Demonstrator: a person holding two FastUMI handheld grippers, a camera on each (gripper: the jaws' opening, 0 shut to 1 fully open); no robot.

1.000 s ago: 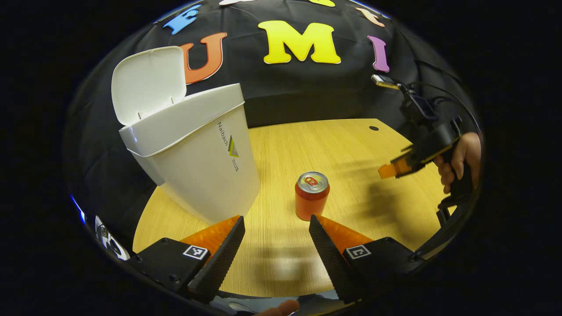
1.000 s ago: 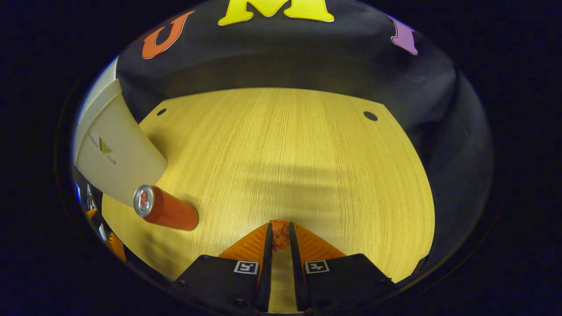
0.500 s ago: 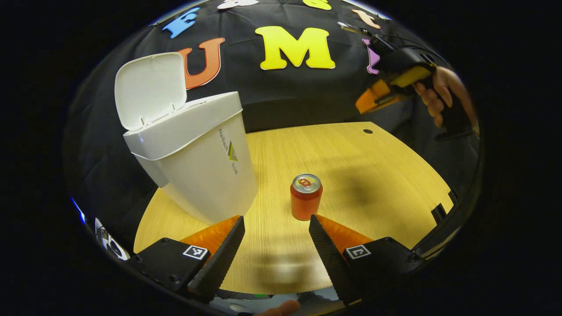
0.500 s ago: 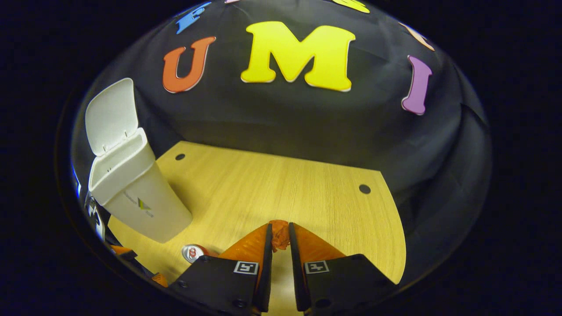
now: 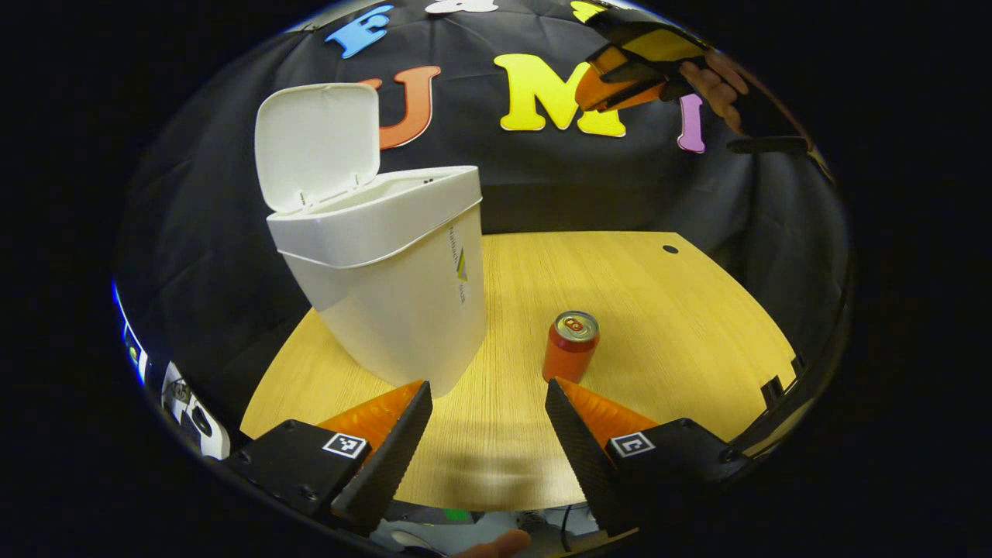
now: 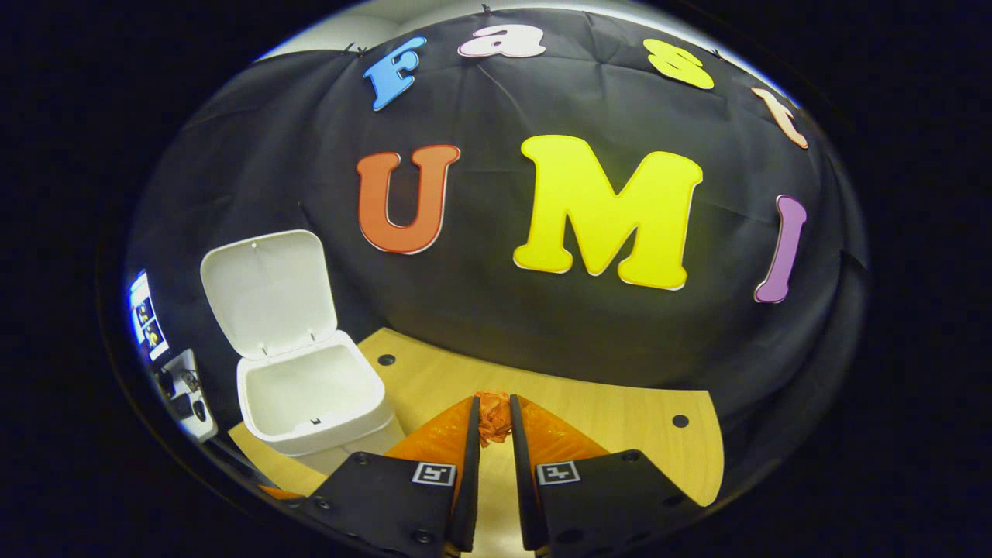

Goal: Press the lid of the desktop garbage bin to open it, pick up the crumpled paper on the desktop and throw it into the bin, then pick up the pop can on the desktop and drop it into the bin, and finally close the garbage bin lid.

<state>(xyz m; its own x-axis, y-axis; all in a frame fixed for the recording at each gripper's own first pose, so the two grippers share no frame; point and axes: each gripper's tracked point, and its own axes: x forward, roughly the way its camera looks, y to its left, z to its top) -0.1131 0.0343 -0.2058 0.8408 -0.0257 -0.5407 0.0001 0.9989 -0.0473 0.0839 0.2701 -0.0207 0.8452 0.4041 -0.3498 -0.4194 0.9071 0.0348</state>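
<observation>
The right gripper (image 6: 494, 422) is raised above the table (image 6: 620, 415), its fingers clamped on the crumpled paper (image 6: 493, 417). Down to its left stands the white bin (image 6: 310, 395), lid (image 6: 267, 291) upright and open. The left gripper (image 5: 488, 407) hovers low with fingers spread apart, holding nothing. Just beyond its fingertips the can (image 5: 571, 346) stands upright beside the bin.

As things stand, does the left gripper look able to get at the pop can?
Probably yes. The left gripper is open, and the upright pop can stands on the table just ahead, off its right finger. The garbage bin stands to the can's left, apart from it. Nothing lies between.
</observation>
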